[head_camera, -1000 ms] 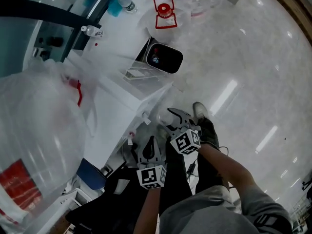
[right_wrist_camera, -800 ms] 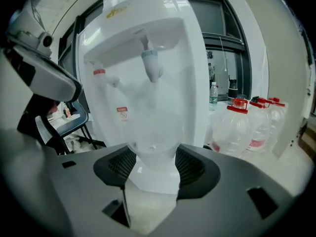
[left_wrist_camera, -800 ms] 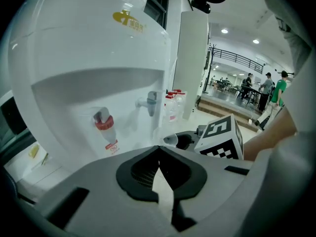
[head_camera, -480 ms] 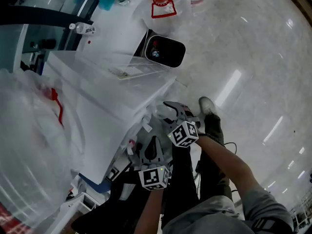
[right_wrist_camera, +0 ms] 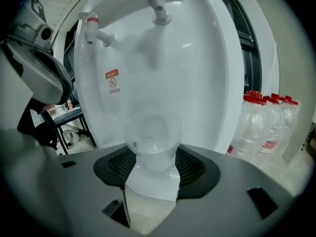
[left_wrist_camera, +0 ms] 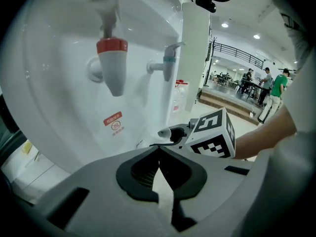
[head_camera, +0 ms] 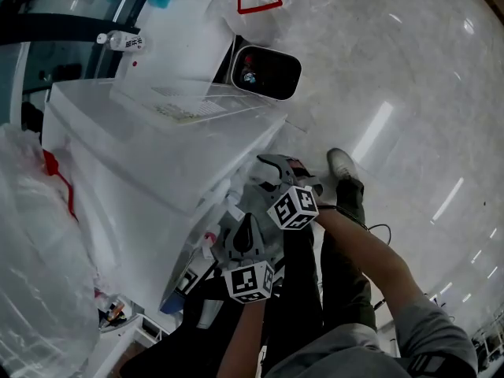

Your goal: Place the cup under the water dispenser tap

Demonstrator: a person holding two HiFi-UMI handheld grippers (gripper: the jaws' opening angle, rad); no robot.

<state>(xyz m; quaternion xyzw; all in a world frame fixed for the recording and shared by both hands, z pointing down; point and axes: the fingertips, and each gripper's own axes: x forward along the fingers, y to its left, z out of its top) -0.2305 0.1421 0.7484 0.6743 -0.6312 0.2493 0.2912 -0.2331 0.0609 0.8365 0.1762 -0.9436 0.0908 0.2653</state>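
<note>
Right gripper view has the clear cup [right_wrist_camera: 154, 141] pinched by the right gripper [right_wrist_camera: 154, 168], its jaws closed on the cup's sides. The cup is held out in front of the white water dispenser [right_wrist_camera: 163, 83], lower than both taps, with the pale tap [right_wrist_camera: 157, 6] almost straight above it. It is probably carried low so it can slide in beneath the spout. The left gripper [left_wrist_camera: 159, 154] has its jaws pressed together on nothing and faces the red tap [left_wrist_camera: 111, 65], likely kept free to work a lever.
</note>
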